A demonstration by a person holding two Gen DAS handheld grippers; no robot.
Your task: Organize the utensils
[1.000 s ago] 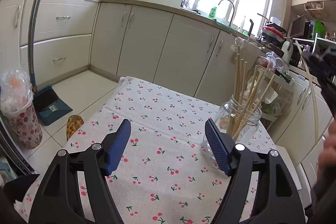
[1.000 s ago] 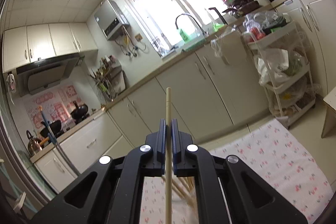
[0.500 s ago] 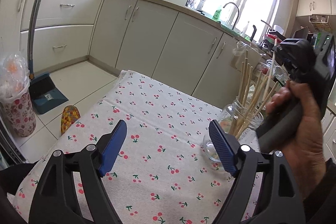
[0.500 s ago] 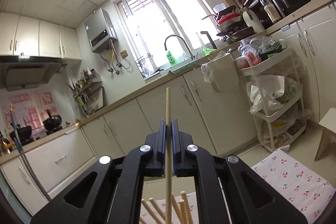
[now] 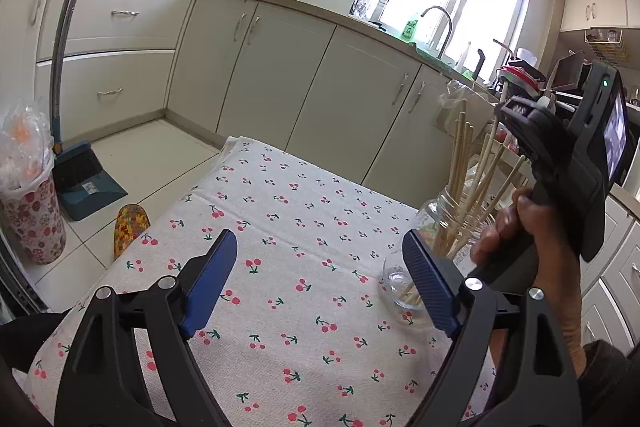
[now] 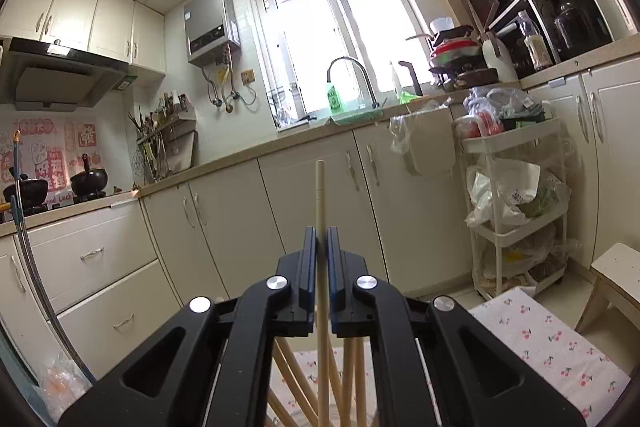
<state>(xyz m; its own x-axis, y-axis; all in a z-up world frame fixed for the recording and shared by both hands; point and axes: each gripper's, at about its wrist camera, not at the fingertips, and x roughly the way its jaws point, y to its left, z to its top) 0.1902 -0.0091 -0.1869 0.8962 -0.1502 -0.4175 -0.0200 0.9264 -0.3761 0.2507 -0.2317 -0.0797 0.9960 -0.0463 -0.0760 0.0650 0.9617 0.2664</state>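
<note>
A glass jar point(image 5: 434, 215) stands on the cherry-print tablecloth point(image 5: 300, 227) with several wooden chopsticks point(image 5: 460, 155) leaning in it. My left gripper point(image 5: 320, 263) hovers low over the cloth just left of the jar; its jaws are opening and nothing is between them. A hand holds my right gripper point(image 5: 505, 111) above the jar. In the right wrist view that gripper point(image 6: 320, 241) is shut on one pale chopstick point(image 6: 320, 195), which stands upright. The jar's chopsticks point(image 6: 348, 379) fan out directly beneath it.
On the floor to the left are a blue dustpan with broom point(image 5: 86, 183), a flowered bin point(image 5: 32, 223) and a slipper point(image 5: 130, 227). Cabinets line the far wall. A white cart point(image 6: 516, 211) and a small stool point(image 6: 612, 287) stand to the right of the table.
The right gripper with its chopstick has come in from the right and lowered over the jar. The left jaws have spread wider; the left hand has stayed put.
</note>
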